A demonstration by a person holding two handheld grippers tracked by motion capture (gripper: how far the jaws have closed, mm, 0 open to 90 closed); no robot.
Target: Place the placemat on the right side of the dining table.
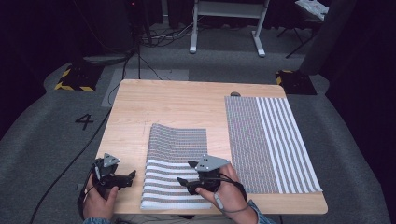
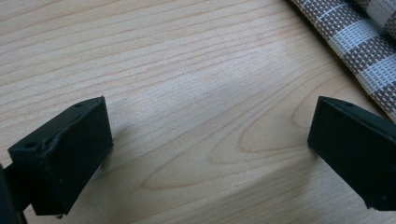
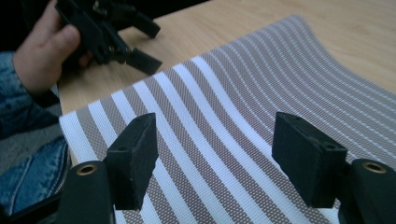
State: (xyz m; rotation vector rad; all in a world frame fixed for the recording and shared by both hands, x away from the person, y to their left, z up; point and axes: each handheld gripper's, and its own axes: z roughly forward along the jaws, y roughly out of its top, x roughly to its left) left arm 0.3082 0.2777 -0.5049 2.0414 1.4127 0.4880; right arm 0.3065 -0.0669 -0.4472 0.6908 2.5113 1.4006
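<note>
High view: a folded striped placemat (image 1: 175,163) lies on the near half of the wooden table (image 1: 168,100), its far edge slightly raised and its near edge at the table's front rim. The right gripper (image 1: 184,182) rests over the placemat's corner at 5 o'clock, jaws pointing toward 9 o'clock. The left gripper (image 1: 132,176) sits on bare wood just beside the placemat's edge at 9 o'clock, jaws pointing toward 3 o'clock. A second, unfolded striped mat (image 1: 271,144) lies flat at 3 o'clock of the folded one, well apart from both tools

Left gripper view: the left gripper (image 2: 210,140) has its jaws spread wide above bare wood, with the placemat's (image 2: 355,42) woven edge at 1 o'clock and nothing between the jaws

Right gripper view: the right gripper (image 3: 215,163) has its jaws apart just above the placemat's (image 3: 243,102) wide stripes, clamping nothing; the left gripper (image 3: 140,46) and its hand (image 3: 44,51) appear at 11 o'clock
</note>
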